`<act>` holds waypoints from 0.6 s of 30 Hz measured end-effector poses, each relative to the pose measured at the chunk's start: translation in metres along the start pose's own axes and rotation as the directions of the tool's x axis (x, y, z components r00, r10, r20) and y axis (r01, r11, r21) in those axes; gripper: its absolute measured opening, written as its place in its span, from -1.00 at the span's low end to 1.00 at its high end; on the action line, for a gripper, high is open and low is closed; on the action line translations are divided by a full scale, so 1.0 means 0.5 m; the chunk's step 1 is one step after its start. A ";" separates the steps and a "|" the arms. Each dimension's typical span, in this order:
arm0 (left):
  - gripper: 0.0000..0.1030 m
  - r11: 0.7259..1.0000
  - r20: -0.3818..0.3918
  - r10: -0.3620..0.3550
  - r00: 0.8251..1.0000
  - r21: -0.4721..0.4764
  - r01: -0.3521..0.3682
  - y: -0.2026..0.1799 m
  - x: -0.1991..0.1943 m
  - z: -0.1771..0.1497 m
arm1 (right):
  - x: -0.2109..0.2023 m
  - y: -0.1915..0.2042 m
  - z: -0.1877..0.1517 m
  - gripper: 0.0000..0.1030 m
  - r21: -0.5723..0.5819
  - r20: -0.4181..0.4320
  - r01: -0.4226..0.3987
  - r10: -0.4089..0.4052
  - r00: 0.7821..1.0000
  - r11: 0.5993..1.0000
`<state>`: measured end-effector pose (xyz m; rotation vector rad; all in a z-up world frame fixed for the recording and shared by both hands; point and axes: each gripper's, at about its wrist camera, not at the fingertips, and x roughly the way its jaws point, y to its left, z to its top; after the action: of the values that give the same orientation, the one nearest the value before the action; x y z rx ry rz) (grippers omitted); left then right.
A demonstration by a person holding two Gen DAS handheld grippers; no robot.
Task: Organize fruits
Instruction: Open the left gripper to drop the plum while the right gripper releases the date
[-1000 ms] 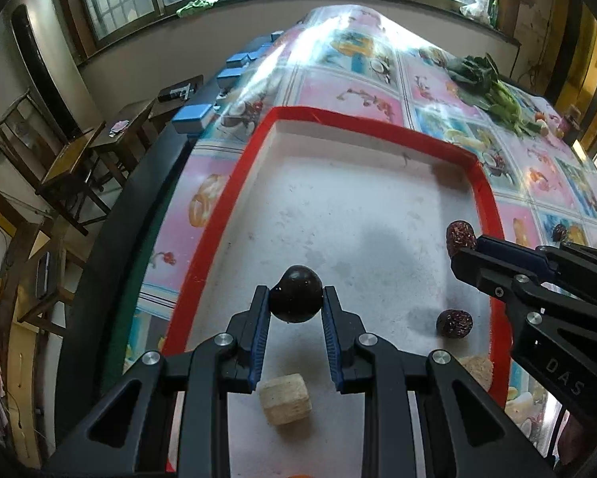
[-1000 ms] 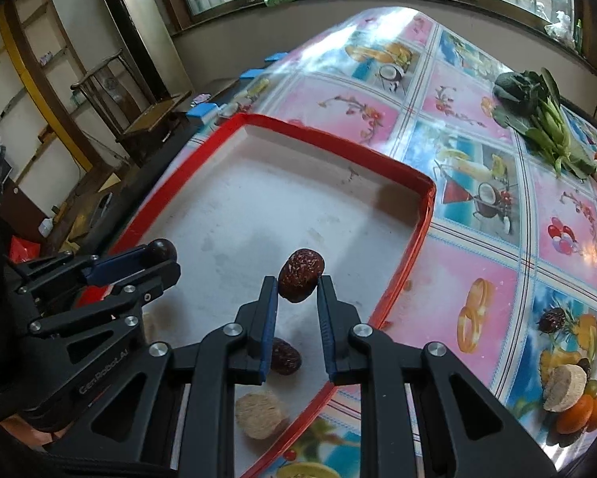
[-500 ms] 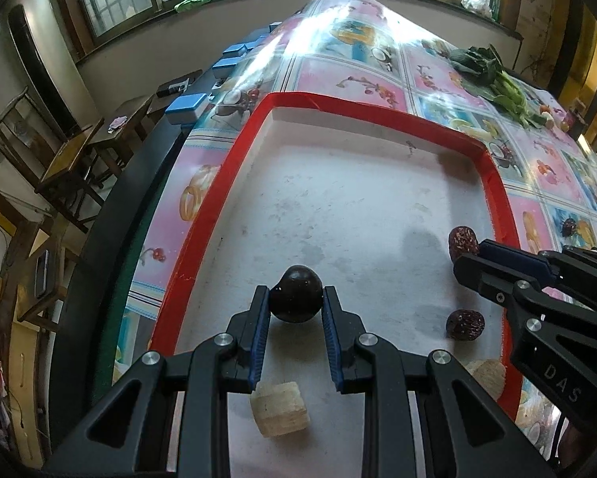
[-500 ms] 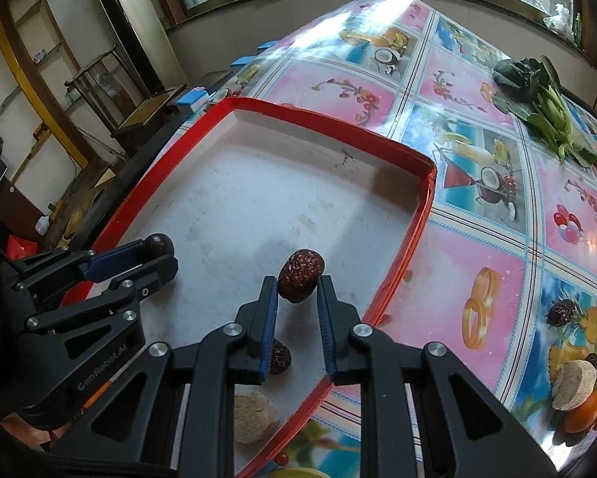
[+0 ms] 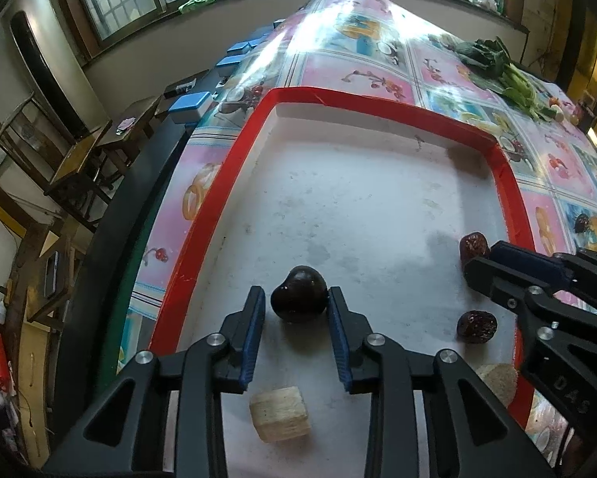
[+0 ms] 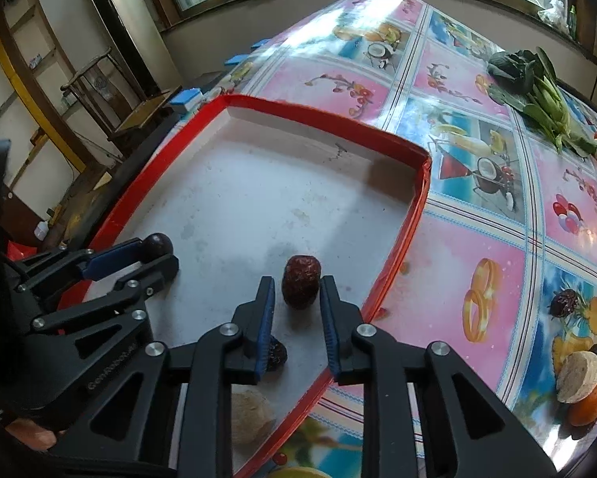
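The red-rimmed tray served as the landmark in both views. From the left wrist, the left gripper sat over the tray's near-left floor, its fingers apart with a slim gap on either side of a dark round fruit that lay between the blue pads. From the right wrist, the right gripper hung by the tray's right rim, fingers likewise parted around a wrinkled red date; whether either fruit rested on the tray floor could not be told.

Only the left view showed the pale cube on the tray floor nearest the camera, and a second date in full. Only the right view showed what lay outside the tray's right rim on the patterned tablecloth — a lone date, a pale disc and an orange fruit at the frame edge. Leafy greens lay well beyond the tray.

Counted: three dates inside the tray area, one outside; one dark fruit; one cube; two pale round pieces. The second date was half hidden behind the right gripper's left finger in the right view, and the tray's pale round piece was blurred there.
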<state>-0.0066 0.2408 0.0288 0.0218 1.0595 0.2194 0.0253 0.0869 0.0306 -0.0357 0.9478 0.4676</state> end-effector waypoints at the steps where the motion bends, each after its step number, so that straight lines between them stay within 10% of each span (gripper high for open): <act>1: -0.31 1.000 0.001 -0.005 1.000 -0.006 0.005 0.002 -0.002 0.000 | -0.006 -0.001 0.001 -0.34 0.002 0.008 0.000 0.000 1.000 1.000; 12: 0.05 1.000 0.057 -0.030 0.998 0.000 0.030 -0.023 -0.069 0.003 | -0.171 -0.044 -0.017 -0.24 0.089 0.182 -0.034 0.017 0.983 0.995; 18: 0.06 0.995 0.101 -0.090 0.991 0.052 0.085 -0.093 -0.117 0.008 | -0.277 -0.149 -0.093 -0.23 0.195 0.241 0.061 -0.108 0.964 0.979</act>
<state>-0.0229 0.1843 0.0756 0.0289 0.9607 0.1123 -0.0490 -0.0419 0.0994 0.1494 0.7338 0.2942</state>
